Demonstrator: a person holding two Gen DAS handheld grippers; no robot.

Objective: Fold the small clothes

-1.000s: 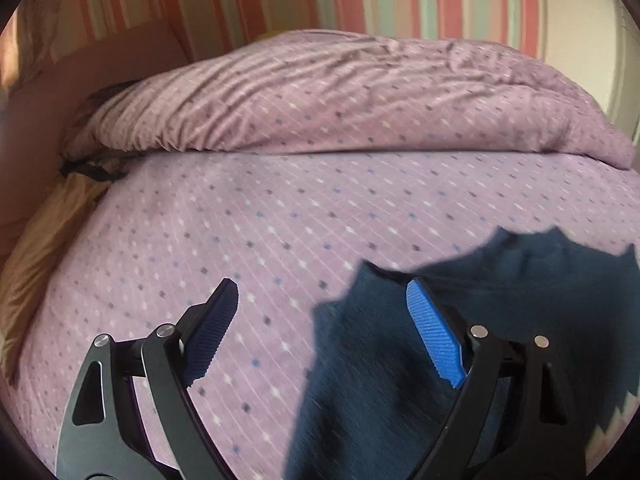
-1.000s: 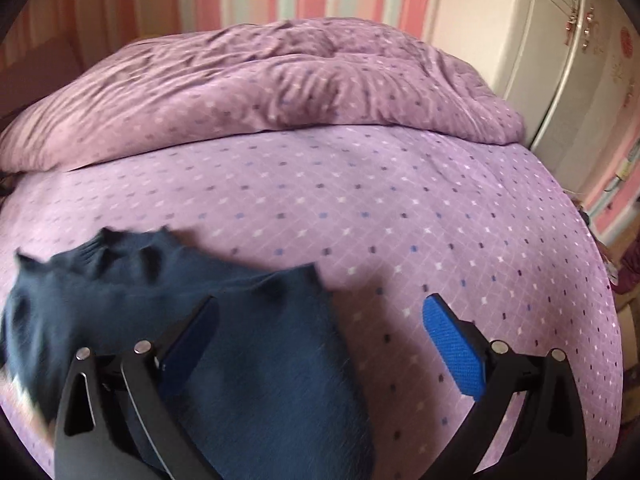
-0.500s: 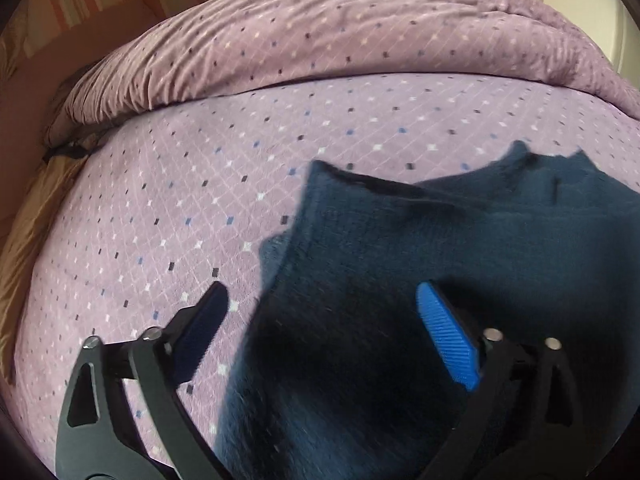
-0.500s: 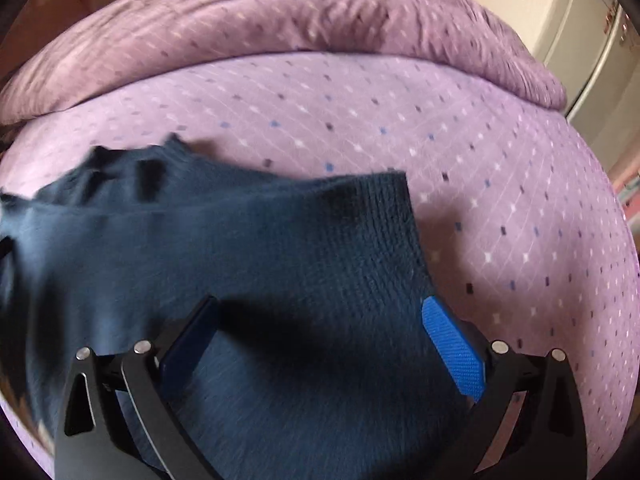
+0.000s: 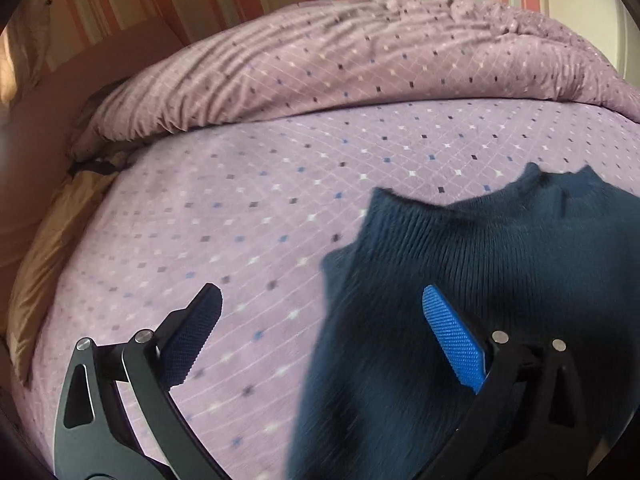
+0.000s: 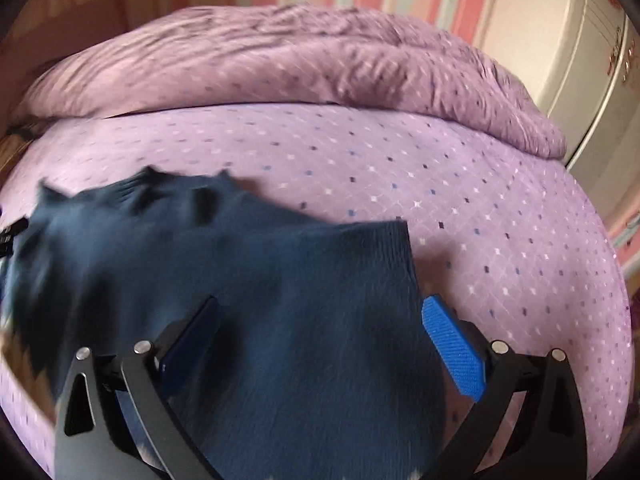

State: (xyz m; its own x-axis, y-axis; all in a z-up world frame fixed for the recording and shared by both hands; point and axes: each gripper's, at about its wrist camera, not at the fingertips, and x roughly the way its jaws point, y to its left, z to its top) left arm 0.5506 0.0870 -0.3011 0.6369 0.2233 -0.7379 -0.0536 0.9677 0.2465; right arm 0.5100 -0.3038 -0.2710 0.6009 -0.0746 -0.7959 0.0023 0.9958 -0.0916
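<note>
A dark navy knitted sweater [image 5: 480,280] lies spread flat on a purple dotted bedsheet [image 5: 260,220]. In the left wrist view it fills the lower right. My left gripper [image 5: 320,320] is open and empty, straddling the sweater's left edge, one pad over the sheet and one over the knit. In the right wrist view the sweater [image 6: 240,280] fills the lower left, its collar at the far side. My right gripper [image 6: 320,328] is open and empty, over the sweater's right edge.
A rumpled purple duvet [image 5: 360,64] is piled across the far side of the bed. A striped wall stands behind it. A tan cloth [image 5: 44,264] lies at the bed's left edge. A white wardrobe [image 6: 580,60] stands at the right.
Both grippers dipped down close over the sweater half a second ago and have now pulled back and tilted up again. Both stay open.
</note>
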